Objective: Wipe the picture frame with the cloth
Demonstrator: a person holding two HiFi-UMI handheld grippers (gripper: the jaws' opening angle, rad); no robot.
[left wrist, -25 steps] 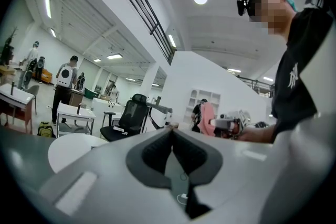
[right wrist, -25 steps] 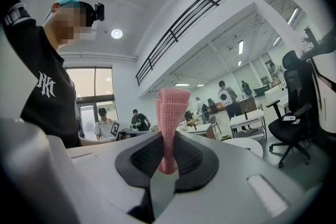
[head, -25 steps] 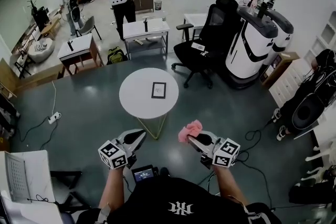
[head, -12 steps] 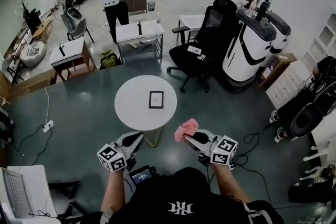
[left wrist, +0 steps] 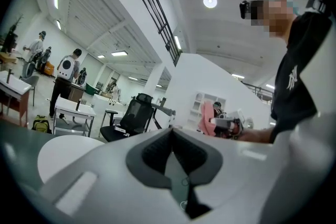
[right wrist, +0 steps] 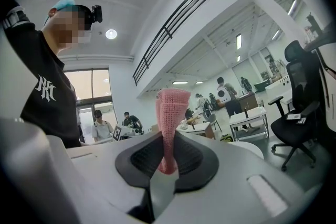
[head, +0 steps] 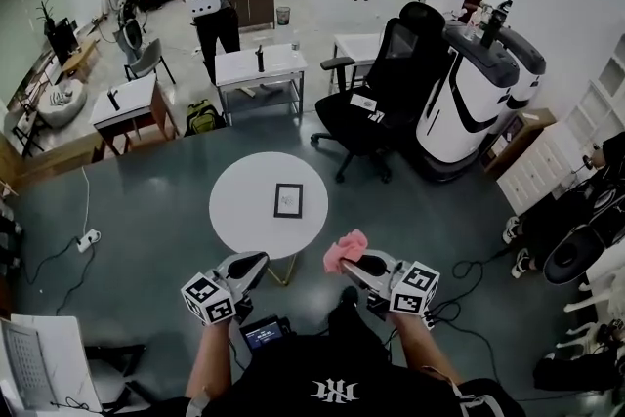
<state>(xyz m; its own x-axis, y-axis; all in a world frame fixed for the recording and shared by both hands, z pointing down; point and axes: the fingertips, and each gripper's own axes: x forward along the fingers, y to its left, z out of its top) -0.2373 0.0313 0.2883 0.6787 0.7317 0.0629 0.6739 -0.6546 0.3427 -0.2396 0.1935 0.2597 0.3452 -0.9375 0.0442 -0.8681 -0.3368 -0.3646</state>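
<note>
Head view is showing the person stepping closer to the table [head: 234, 210], where the picture frame [head: 287, 200] is lying flat. The right gripper [head: 357, 263] is pinching the cloth [head: 344, 249], and the left gripper [head: 256, 261] is hanging closed and empty, so wiping is not yet beginning.

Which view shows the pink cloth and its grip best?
The right gripper view: the pink cloth stands upright, pinched between the shut jaws of the right gripper. The head view shows it only as a small bunch at that gripper's tip; the left gripper view shows a distant pink sliver.
</note>
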